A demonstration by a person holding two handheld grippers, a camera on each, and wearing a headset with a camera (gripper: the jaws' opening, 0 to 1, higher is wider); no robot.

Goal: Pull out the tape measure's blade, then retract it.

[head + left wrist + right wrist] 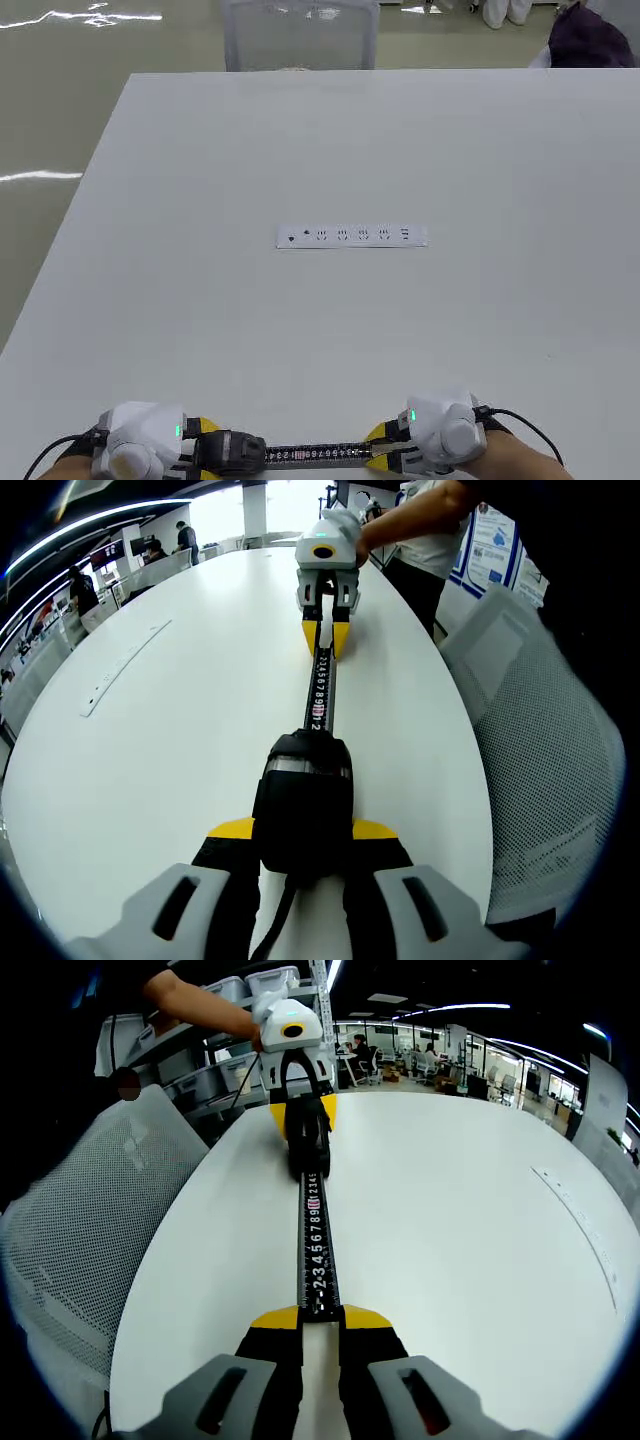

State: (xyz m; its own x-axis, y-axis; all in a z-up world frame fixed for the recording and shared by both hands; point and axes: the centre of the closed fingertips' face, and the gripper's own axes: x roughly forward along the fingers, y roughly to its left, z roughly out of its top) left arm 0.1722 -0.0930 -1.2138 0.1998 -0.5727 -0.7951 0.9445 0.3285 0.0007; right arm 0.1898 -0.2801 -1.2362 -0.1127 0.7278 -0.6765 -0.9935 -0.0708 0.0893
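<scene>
1. We see the left tool [305,830] pinching the black tape measure [305,790] by its case, at the near edge of the bench [350,150].
2. The right tool [320,1318] pinches the tip of the blade [317,1240], which lies drawn out flat between both tools, along that edge.

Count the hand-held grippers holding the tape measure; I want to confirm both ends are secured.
2. The left hand-held gripper clamps the tape measure's black case; the right hand-held gripper pinches the end of the pulled-out blade, opposite it. None looks hidden.
</scene>
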